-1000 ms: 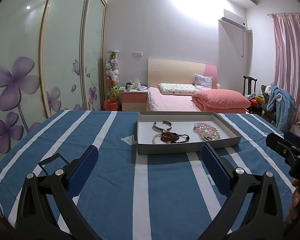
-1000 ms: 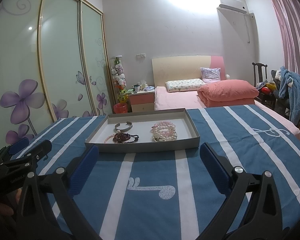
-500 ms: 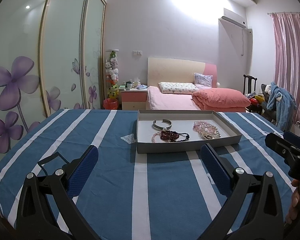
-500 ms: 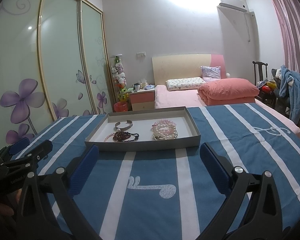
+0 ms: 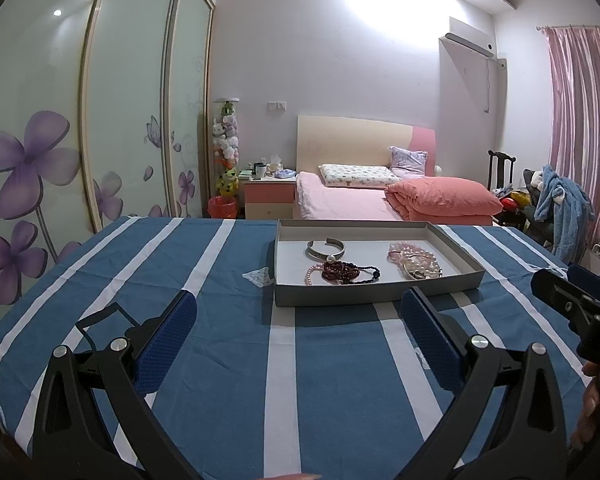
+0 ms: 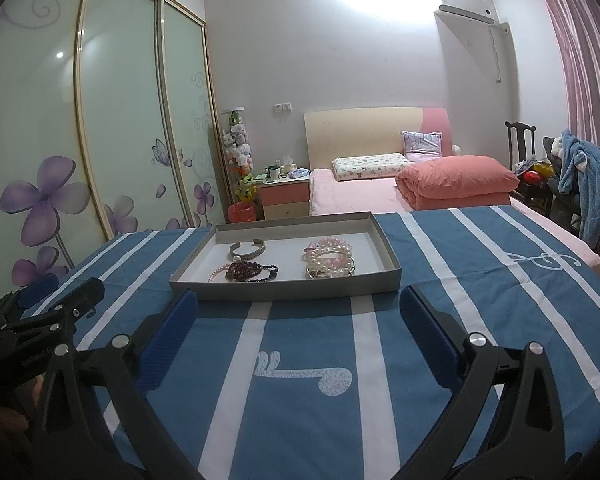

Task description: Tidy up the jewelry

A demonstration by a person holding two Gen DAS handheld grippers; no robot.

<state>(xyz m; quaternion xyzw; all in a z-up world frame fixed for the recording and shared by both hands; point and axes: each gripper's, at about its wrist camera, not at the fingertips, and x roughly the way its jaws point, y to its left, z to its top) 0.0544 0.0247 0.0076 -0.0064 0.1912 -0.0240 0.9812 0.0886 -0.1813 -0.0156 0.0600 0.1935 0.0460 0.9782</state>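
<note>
I hold both claws, left claw [image 5: 298, 326] and right claw [image 6: 298, 326], released short of the tray [image 6: 284, 290]; next I reach for the silver bangle [image 6: 247, 249].

Home bedroom, bed [image 5: 364, 200], wardrobe [image 5: 100, 120], curtain [image 5: 580, 120]

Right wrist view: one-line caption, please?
Open right gripper hovers before a grey tray of bracelets on a striped cloth.
</note>
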